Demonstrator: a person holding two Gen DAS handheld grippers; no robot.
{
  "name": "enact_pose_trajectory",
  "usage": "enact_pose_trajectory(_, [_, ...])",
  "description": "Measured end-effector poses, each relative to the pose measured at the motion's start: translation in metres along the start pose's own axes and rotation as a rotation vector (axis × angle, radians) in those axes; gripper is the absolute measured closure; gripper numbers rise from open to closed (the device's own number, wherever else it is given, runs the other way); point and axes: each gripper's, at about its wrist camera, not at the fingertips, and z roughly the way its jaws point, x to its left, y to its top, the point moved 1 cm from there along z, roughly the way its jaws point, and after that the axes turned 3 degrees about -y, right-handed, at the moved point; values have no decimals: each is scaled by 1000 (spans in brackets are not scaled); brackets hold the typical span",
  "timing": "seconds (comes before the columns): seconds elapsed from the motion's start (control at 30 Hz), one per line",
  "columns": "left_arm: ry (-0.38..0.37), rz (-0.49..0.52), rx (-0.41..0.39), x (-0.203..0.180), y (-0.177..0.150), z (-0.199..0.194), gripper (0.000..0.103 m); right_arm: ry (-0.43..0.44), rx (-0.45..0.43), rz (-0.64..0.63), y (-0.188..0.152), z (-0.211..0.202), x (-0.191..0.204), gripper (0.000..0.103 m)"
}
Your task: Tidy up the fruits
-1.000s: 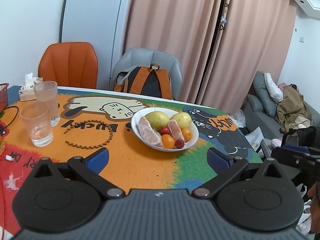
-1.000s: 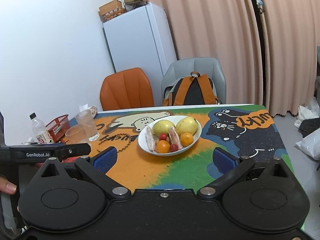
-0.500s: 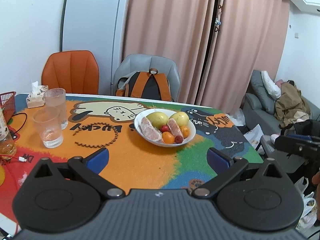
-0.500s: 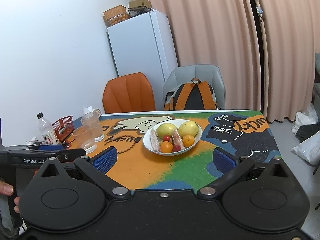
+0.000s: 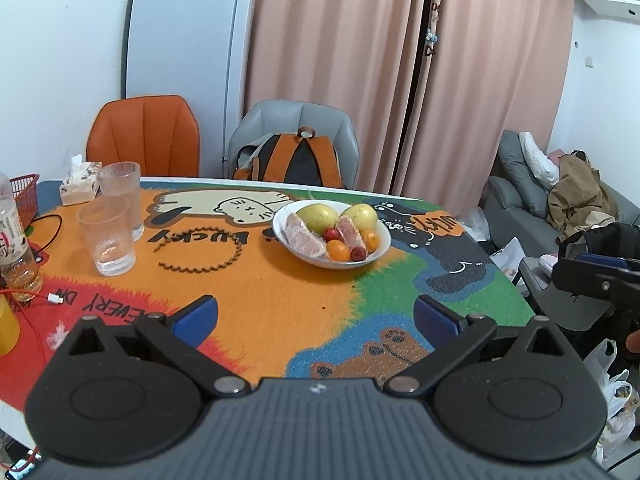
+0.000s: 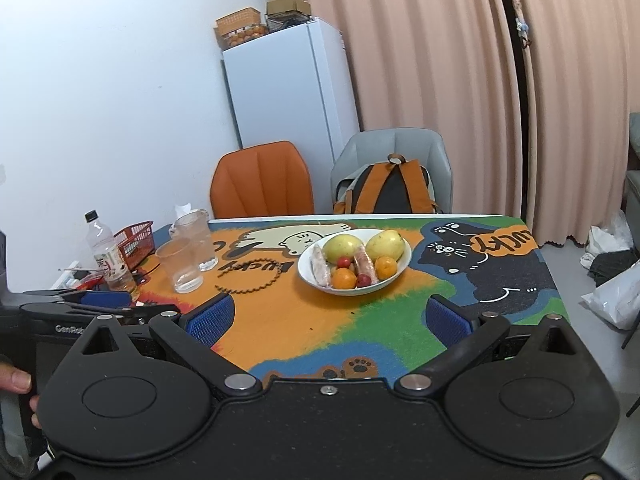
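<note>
Both grippers have drawn back from the table. The left gripper (image 5: 316,318) and right gripper (image 6: 327,319) have jaws apart, holding nothing. The white round ceramic bowl (image 5: 374,256) of fruits rests far ahead on the colourful cartoon tablecloth (image 5: 280,292).

Table with cartoon mat (image 5: 280,300), fruit bowl (image 5: 376,254), two glasses (image 5: 108,240), bottle (image 6: 106,254)

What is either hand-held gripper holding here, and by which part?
Nothing. The left hand-held gripper and the right hand-held gripper are both open and empty; all the fruit lies in the white bowl.
</note>
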Motion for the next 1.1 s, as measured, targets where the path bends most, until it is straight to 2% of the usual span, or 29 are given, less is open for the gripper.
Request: enact_pose_trajectory(1.1, [0,11,-8,0,-3,-6,0,-12,18,-10,-3,2,6,0])
